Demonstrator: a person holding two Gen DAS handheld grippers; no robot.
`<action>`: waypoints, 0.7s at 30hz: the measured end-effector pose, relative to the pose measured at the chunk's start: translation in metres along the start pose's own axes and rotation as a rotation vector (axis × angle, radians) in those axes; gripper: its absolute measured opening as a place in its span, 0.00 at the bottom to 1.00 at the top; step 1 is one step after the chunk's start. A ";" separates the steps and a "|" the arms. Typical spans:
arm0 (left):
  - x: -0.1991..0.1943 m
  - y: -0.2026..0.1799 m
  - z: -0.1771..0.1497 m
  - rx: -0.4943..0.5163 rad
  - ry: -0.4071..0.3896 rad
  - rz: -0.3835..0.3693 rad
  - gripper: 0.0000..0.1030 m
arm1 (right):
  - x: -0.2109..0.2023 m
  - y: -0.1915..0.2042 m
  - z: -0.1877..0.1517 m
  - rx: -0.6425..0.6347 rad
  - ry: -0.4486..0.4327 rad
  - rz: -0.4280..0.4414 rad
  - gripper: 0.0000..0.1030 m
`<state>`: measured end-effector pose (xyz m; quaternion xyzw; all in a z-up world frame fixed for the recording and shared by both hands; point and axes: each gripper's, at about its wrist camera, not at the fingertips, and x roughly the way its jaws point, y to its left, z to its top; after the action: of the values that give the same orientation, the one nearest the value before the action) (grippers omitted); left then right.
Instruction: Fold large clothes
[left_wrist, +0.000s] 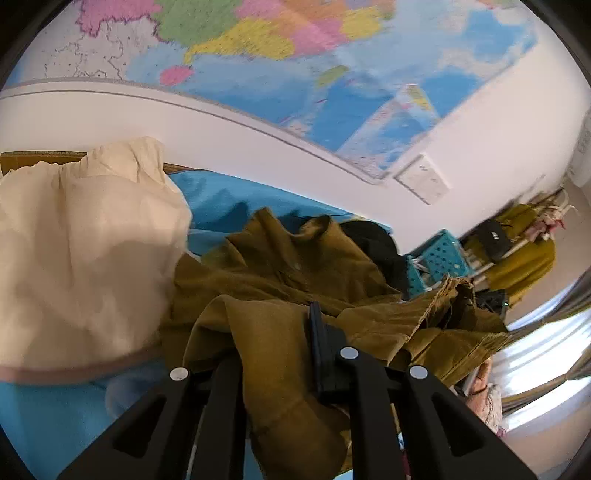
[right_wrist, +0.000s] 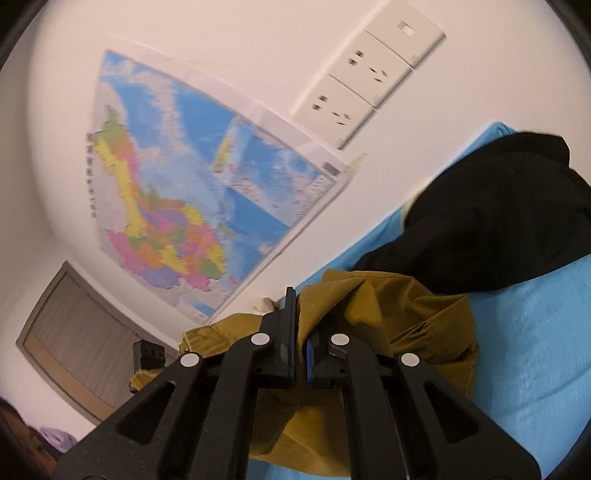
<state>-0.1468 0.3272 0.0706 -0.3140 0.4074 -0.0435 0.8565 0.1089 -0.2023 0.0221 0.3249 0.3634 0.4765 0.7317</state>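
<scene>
An olive-brown corduroy garment lies crumpled on the blue-covered table. My left gripper is shut on a fold of it; cloth drapes over and hides the left finger. In the right wrist view my right gripper is shut on another part of the same garment, pinched between the narrow jaws. Both grippers hold the cloth lifted off the blue table.
A cream garment is heaped at the left. A black garment lies on the table at the right, also seen in the left wrist view. A wall map, wall sockets, teal crates and a clothes rack stand behind.
</scene>
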 end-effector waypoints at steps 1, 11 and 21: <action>0.008 0.005 0.006 -0.016 0.011 0.011 0.10 | 0.004 -0.004 0.002 0.012 0.003 -0.004 0.04; 0.060 0.031 0.031 -0.059 0.080 0.110 0.11 | 0.040 -0.042 0.013 0.080 0.035 -0.099 0.05; 0.109 0.062 0.039 -0.131 0.120 0.160 0.14 | 0.030 -0.031 -0.001 0.048 -0.075 -0.193 0.55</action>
<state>-0.0574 0.3598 -0.0200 -0.3328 0.4836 0.0329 0.8089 0.1308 -0.1842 -0.0101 0.3235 0.3765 0.3826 0.7793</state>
